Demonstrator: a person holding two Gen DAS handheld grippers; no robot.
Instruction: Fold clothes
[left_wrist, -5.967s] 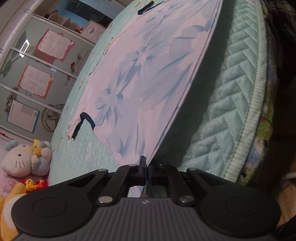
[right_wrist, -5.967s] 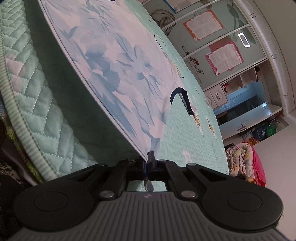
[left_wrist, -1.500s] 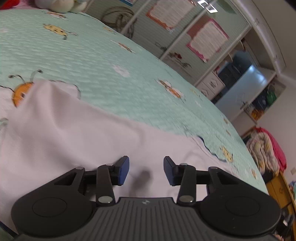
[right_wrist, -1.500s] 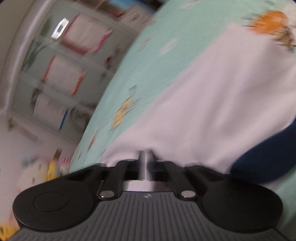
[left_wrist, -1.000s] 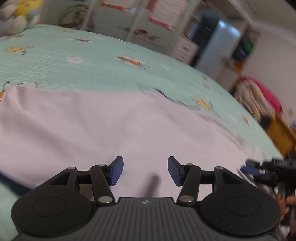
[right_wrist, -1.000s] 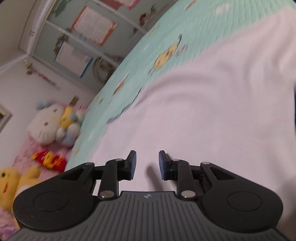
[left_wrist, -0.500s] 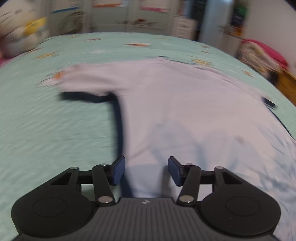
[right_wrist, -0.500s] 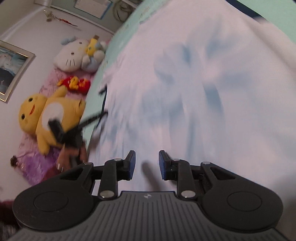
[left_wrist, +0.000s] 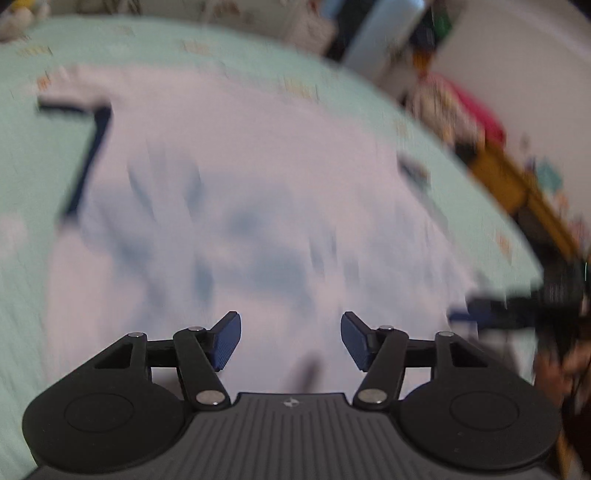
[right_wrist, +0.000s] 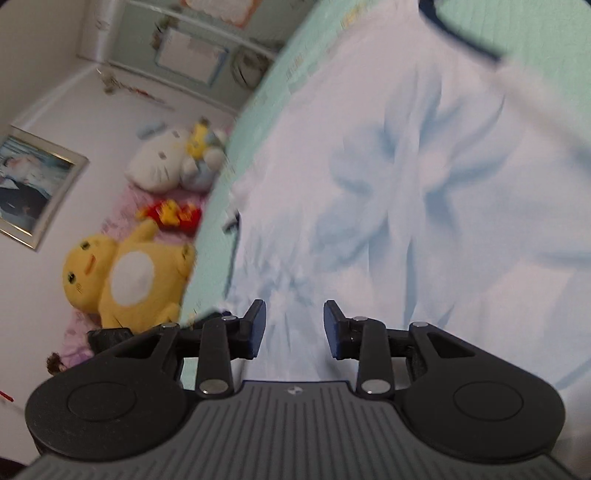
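Lying flat on the mint quilted bed (left_wrist: 22, 177), the white shirt (left_wrist: 240, 177) spreads out, its navy-trimmed sleeve edge (left_wrist: 86, 158) on bare quilt. Left claw (left_wrist: 290, 341) and right claw (right_wrist: 294, 328) hover above it, jaws opening, nothing between them.

This is a bedroom in a home. A mint-green quilted bedspread (right_wrist: 258, 122) covers a wide bed ahead of the gripper. Off to its left, plush toys crowd the bedside: a yellow stuffed character with a white belly (right_wrist: 125, 273) and a white cat plush (right_wrist: 162, 162). A silver-framed photograph (right_wrist: 33, 184) hangs on the white wall, and pale cabinet doors with pinned paper sheets (right_wrist: 192, 55) stand farther back.
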